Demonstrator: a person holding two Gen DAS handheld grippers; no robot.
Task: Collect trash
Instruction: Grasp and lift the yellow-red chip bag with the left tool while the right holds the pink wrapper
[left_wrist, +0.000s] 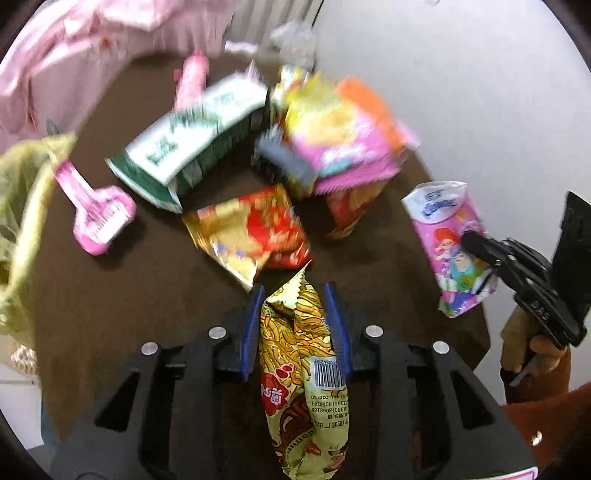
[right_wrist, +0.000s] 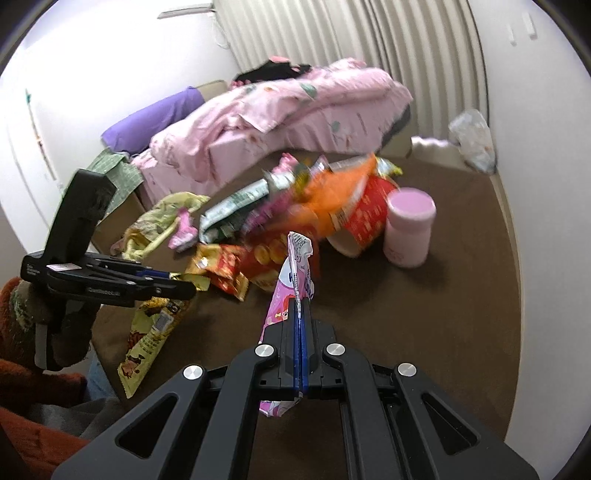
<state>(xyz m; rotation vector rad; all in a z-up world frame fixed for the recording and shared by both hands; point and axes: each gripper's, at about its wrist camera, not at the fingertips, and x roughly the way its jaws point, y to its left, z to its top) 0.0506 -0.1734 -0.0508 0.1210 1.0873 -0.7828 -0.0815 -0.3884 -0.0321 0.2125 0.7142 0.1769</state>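
left wrist view: left gripper (left_wrist: 295, 291) angled steeply down over the brown table (left_wrist: 147, 295), blue fingers (left_wrist: 255, 321) parted a little and pinching the yellow noodle wrapper (left_wrist: 295, 350), which hangs down between them. right wrist view: right gripper (right_wrist: 301, 306) tilted down more gently, fingers pressed tight together, clamping the pink cartoon packet (right_wrist: 295, 273) that sticks up past the tips. both wrappers off the table, near its front edge. rest of the trash heaped mid-table: red snack bag (left_wrist: 251, 229), green-and-white pack (left_wrist: 192, 140), orange-pink bag (left_wrist: 343, 125), blurry. pink jar (right_wrist: 408, 229) standing upright just beside the pile. orange fuzzy sleeve (right_wrist: 22, 373) behind the left grip.
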